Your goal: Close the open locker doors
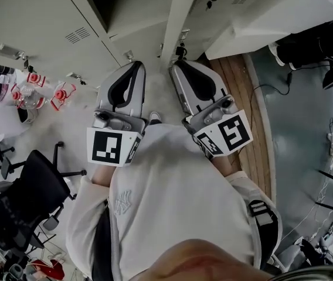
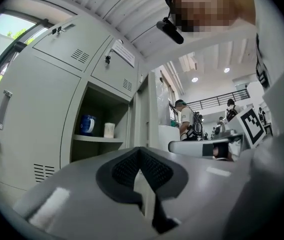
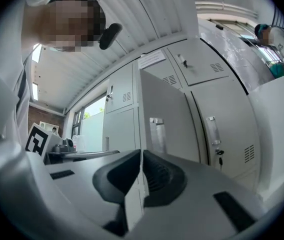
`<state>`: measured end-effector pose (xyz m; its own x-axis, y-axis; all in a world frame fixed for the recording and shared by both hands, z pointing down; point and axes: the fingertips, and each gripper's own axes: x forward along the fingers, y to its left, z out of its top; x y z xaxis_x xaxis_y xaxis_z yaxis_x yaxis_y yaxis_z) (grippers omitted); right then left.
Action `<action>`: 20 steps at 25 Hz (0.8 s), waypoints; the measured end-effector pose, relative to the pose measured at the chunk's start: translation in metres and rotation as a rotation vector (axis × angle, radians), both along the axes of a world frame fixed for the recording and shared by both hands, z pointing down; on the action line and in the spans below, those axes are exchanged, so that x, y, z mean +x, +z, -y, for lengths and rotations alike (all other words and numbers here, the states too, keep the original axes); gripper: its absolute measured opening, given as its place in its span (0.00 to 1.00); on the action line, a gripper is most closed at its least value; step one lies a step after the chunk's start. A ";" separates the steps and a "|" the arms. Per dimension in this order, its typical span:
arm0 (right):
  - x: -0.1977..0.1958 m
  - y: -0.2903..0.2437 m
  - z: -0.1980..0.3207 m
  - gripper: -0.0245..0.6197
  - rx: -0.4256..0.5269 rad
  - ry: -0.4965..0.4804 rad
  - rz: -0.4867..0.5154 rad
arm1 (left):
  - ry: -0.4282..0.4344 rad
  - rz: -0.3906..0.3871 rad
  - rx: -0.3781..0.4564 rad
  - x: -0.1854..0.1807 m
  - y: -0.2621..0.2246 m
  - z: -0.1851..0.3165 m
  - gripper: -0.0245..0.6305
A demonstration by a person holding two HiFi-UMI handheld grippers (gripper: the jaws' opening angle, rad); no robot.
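Observation:
Grey lockers fill the top of the head view. One compartment [image 2: 102, 129] stands open, with a blue mug [image 2: 86, 124] and a white cup [image 2: 109, 129] on its shelf. Its open door [image 1: 178, 16] shows edge-on between my two grippers and appears as a wide panel [image 3: 164, 119] in the right gripper view. A second pale door panel [image 1: 272, 16] swings out at the right. My left gripper [image 1: 138, 64] and right gripper [image 1: 175, 66] are both shut on nothing, held side by side just short of the lockers. Both also show close up: left gripper [image 2: 140, 151], right gripper [image 3: 141, 154].
A black office chair [image 1: 20, 198] stands at the lower left, near a table with red-and-white items [image 1: 31, 89]. A wooden strip [image 1: 243, 92] and cables run along the floor at right. A key hangs in a closed locker [image 3: 220, 154]. People stand further off [image 2: 184, 119].

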<state>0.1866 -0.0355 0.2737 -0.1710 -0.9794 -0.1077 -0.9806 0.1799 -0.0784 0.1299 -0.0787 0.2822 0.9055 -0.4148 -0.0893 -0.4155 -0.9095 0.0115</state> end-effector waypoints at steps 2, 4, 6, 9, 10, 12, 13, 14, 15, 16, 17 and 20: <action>0.016 -0.002 -0.001 0.07 0.011 0.022 -0.010 | 0.001 0.003 0.006 0.005 -0.001 -0.003 0.04; 0.028 -0.003 0.004 0.07 0.010 0.023 -0.027 | -0.006 0.007 0.011 0.007 -0.002 -0.004 0.04; 0.035 -0.002 0.012 0.08 0.002 -0.005 -0.026 | -0.017 0.012 0.012 0.007 -0.003 -0.004 0.04; 0.035 -0.003 0.020 0.08 0.007 -0.061 0.015 | -0.038 0.021 0.017 0.004 -0.004 -0.003 0.04; 0.034 -0.004 0.023 0.08 0.012 -0.077 0.029 | -0.046 0.024 0.018 0.002 -0.004 -0.001 0.04; 0.030 -0.005 0.027 0.10 0.020 -0.103 0.052 | -0.065 0.027 0.018 -0.003 -0.003 0.004 0.04; 0.028 -0.006 0.029 0.11 0.022 -0.115 0.063 | -0.074 0.028 0.016 -0.005 -0.003 0.006 0.04; 0.027 -0.005 0.031 0.11 0.023 -0.128 0.072 | -0.081 0.027 0.016 -0.008 -0.002 0.008 0.04; 0.026 -0.005 0.032 0.11 0.023 -0.139 0.080 | -0.087 0.026 0.016 -0.010 -0.002 0.010 0.04; 0.024 -0.005 0.034 0.11 0.023 -0.151 0.085 | -0.093 0.025 0.016 -0.013 -0.002 0.011 0.04; 0.022 -0.005 0.037 0.11 0.022 -0.161 0.086 | -0.099 0.025 0.015 -0.015 -0.002 0.013 0.04; 0.012 -0.005 0.046 0.11 0.018 -0.189 0.073 | -0.117 0.025 0.012 -0.024 -0.001 0.019 0.04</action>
<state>0.1988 -0.0820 0.2683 -0.3428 -0.9284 -0.1433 -0.9210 0.3622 -0.1432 0.1057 -0.0974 0.2810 0.8527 -0.5172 -0.0732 -0.5192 -0.8546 -0.0110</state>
